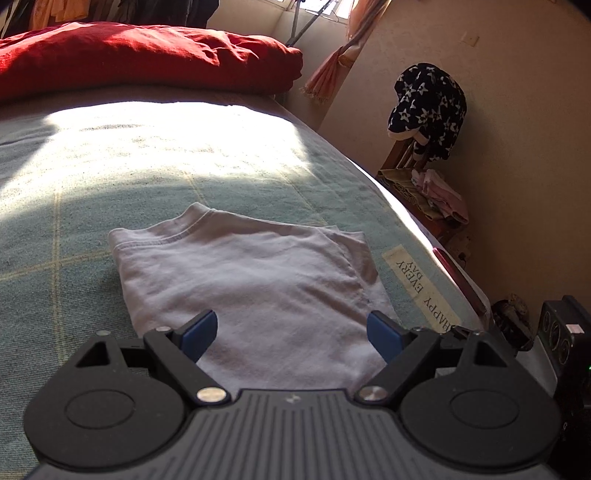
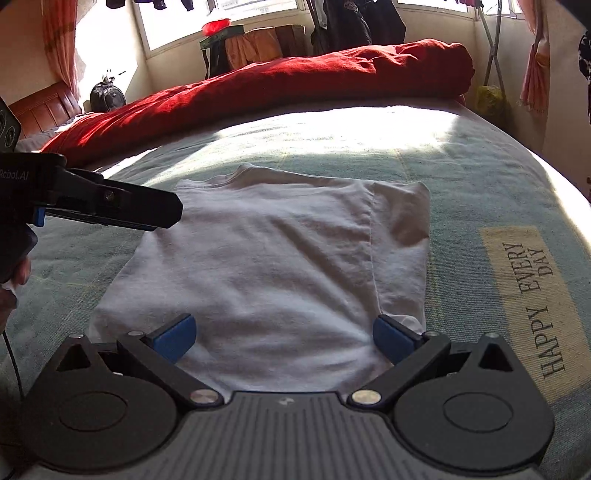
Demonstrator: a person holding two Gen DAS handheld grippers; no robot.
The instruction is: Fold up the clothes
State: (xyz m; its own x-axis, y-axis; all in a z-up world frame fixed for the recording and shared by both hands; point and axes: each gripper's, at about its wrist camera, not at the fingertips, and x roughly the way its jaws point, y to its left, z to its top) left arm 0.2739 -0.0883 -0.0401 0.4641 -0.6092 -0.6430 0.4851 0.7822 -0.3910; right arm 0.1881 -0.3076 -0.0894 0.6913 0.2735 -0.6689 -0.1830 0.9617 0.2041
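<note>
Hovering low over the near edge of the bed, the left gripper [image 1: 291, 334] has its blue-padded fingers [image 1: 201, 332] spread wide with nothing between them, and the right gripper [image 2: 284, 338] hangs in the same released way, its blue pads [image 2: 175, 334] well apart above the cloth. Just beyond both sets of fingers lies the white T-shirt [image 2: 266, 266], partly folded into a rough rectangle and flat on the green checked bedspread [image 1: 74, 184], its collar at the far end and one sleeve turned in along the right side. In the right wrist view the left gripper [image 2: 162, 214] reaches in from the left over the shirt's far left corner. Beside the shirt on the right, a beige label reading "HAPPY EVERY DAY" [image 2: 532, 306] is sewn into the bedspread. Farther off, a band of sunlight crosses the bed, and behind it a red duvet [image 2: 295, 85] is bunched up below the windows [image 2: 221, 18].
</note>
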